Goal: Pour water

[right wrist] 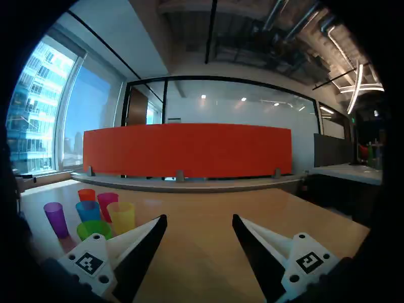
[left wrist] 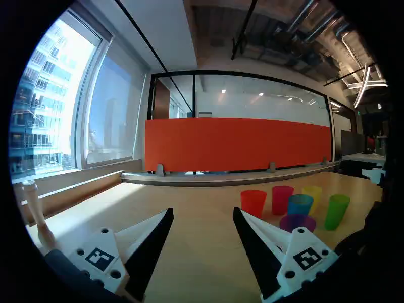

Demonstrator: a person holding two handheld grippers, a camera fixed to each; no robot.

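left gripper (left wrist: 202,212) and right gripper (right wrist: 198,218) both gape wide, holding nothing. the 6 coloured cups (left wrist: 300,204) sit right of the left jaws and left of the right ones. i'd grab an outer one mid-height, slowly.

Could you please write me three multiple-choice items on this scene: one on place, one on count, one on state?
1. In the left gripper view, the cups stand: A) ahead, right of the left tongs; B) far left; C) between the fingers.
2. Cups on the table: A) four; B) six; C) eight.
3. The right tongs are: A) shut on a cup; B) open, empty; C) shut, empty.
Answers: 1 A, they cluster right of the gap; 2 B, six colours count out; 3 B, bare table shows in their gap.
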